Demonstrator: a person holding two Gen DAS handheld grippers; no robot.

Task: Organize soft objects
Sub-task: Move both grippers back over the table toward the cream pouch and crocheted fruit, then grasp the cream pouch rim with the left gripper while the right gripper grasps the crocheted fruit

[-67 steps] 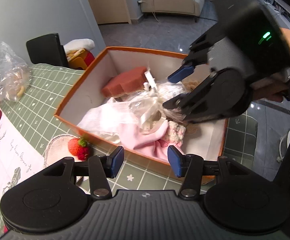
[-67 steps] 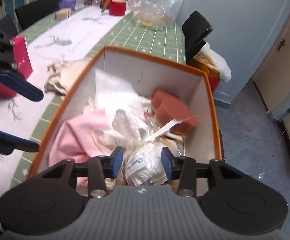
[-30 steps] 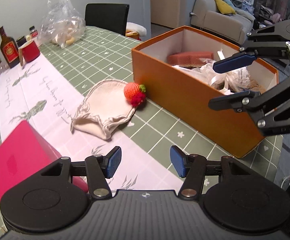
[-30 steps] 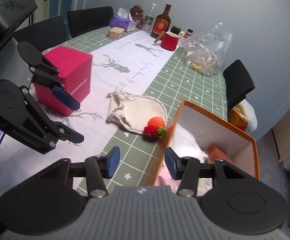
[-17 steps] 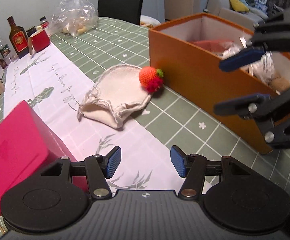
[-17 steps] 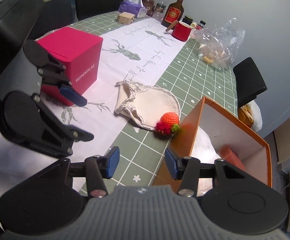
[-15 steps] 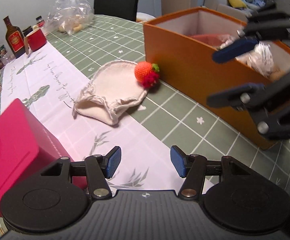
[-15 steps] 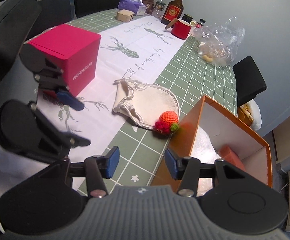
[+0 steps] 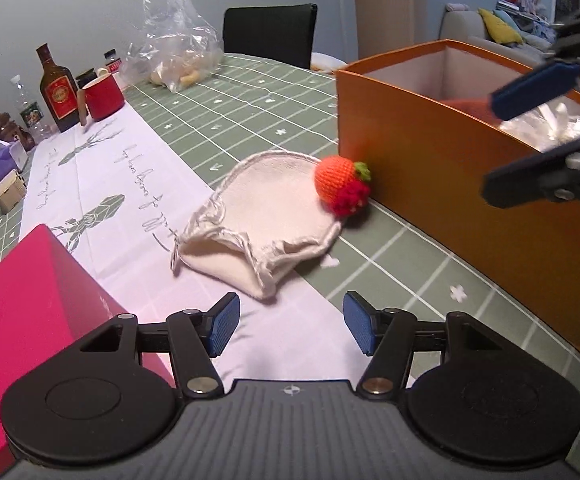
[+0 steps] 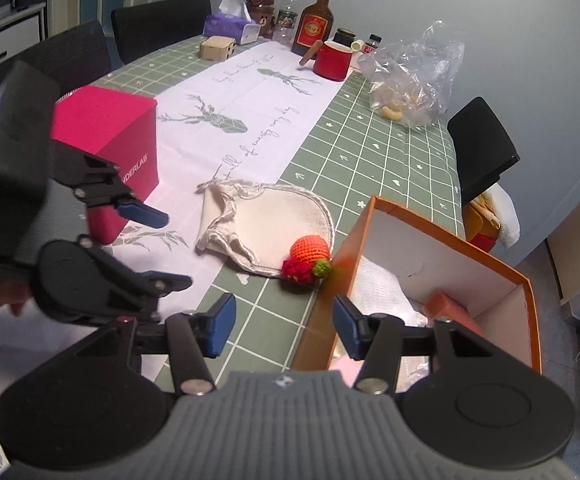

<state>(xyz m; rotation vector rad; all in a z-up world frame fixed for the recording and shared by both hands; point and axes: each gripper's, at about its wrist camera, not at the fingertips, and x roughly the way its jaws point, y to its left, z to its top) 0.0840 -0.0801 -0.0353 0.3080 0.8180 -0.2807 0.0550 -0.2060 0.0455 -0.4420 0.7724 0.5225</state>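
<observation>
Both the left tool (image 9: 290, 326) and right tool (image 10: 284, 330) hang released, empty. The crocheted orange strawberry (image 9: 341, 190) lies at twelve o'clock, touching the orange cardboard box (image 9: 430, 152), on the cream drawstring pouch (image 9: 266, 216).

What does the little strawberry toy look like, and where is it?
Find the big orange cardboard box on the green checked tablecloth. Against its outer side, at the edge of a flat cream drawstring cloth bag, sits the small crocheted orange-and-red strawberry. It is the only round, knitted thing there, with a green leaf tuft.
</observation>
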